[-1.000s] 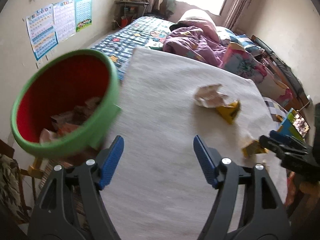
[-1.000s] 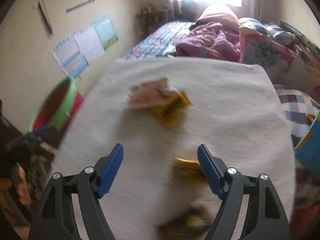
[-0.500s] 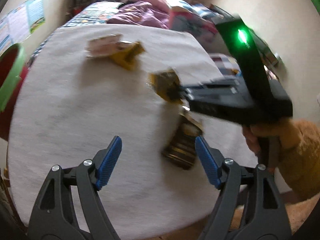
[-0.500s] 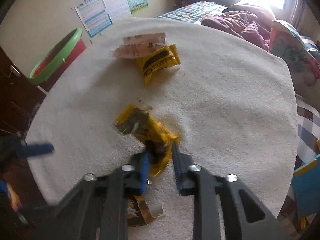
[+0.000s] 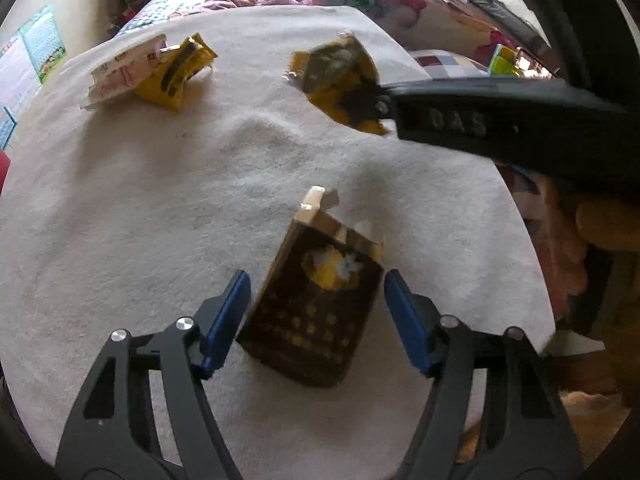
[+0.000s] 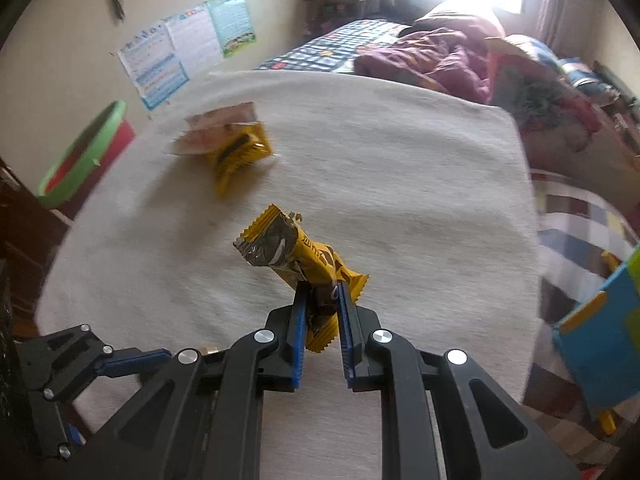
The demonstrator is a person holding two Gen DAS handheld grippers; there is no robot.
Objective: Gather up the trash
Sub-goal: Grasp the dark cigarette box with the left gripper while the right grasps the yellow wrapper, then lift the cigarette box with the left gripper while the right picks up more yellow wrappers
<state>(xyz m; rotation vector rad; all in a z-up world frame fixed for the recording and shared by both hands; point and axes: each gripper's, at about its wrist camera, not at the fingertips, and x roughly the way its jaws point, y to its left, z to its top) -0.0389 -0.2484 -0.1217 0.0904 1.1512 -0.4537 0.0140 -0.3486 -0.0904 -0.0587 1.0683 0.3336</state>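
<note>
trash pickup: our right gripper (image 6: 322,312) clamps the crinkled yellow foil wrapper (image 6: 296,258) mid-frame for binning; our left gripper (image 5: 316,316) is closing, pads not touching, around the dark torn-open carton (image 5: 316,312), lower centre.

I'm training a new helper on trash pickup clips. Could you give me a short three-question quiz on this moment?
1. True or false: the right gripper is shut on a yellow wrapper.
2. What lies between the left gripper fingers, not yet pinched?
A. a spoon
B. a dark torn box
C. a sock
3. Fill in: the green-rimmed bin stands beside the white-covered ____.

Key: 1 true. 2 B; the jaws are closing around it. 3 table.
</note>
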